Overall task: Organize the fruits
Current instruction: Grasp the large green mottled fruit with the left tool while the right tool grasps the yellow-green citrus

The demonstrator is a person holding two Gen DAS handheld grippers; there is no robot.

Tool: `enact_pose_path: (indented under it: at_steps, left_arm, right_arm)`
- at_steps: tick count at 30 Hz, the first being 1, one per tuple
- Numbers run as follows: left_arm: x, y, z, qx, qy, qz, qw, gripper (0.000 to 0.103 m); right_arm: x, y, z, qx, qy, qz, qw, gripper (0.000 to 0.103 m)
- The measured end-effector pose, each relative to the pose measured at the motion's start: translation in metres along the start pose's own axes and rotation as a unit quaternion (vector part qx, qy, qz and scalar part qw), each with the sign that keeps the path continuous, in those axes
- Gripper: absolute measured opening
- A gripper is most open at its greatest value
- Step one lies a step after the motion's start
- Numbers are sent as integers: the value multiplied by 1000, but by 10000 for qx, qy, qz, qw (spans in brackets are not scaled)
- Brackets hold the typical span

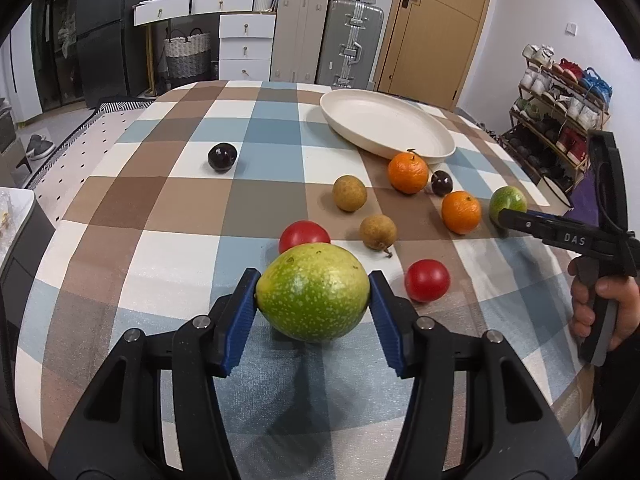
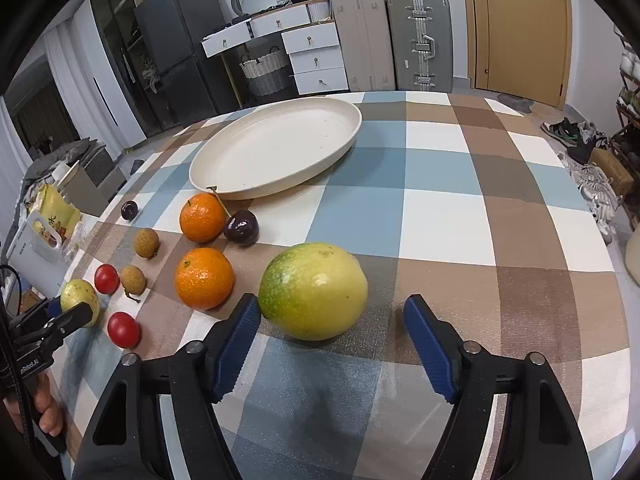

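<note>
Two tomatoes (image 1: pixel 305 235) just beside the gripped green fruit (image 1: pixel 313 292).

A lived-in home, likely a room serving for both dining and storage. A table (image 2: pixel 440 200) under a checked cloth stands before a white chest of drawers (image 1: pixel 244 46), a woven laundry basket (image 1: pixel 187 56) and two upright suitcases (image 2: pixel 392 36) (more luggage is stacked above). A shoe rack (image 1: pixel 560 112) full of trainers lines one wall beside a wooden door (image 1: pixel 436 28), and a dark fridge (image 2: pixel 180 48) stands behind.
</note>
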State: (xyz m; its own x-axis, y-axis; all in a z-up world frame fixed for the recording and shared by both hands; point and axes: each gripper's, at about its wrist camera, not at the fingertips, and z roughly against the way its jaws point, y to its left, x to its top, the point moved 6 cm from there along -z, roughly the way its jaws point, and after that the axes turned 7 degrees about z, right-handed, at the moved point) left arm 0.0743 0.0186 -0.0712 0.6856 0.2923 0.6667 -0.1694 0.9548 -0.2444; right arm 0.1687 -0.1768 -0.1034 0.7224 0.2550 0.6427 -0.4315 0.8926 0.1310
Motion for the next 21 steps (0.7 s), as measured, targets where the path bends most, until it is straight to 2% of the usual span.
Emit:
enact_pose_path:
  at_steps: [7, 14, 21]
  left_arm:
    - [5, -9, 10, -107, -93, -42, 9999, 52]
    - [13, -22, 14, -178, -169, -132, 9996, 52]
    - [24, -35, 11, -268, -245, -220, 9991, 52]
  right_arm:
    - [2, 1, 1, 105, -57, -25, 9999, 69]
    - [4, 5, 1, 225, -118, -18, 9997, 56]
    - [3, 7, 5, 168, -184, 47, 9997, 55]
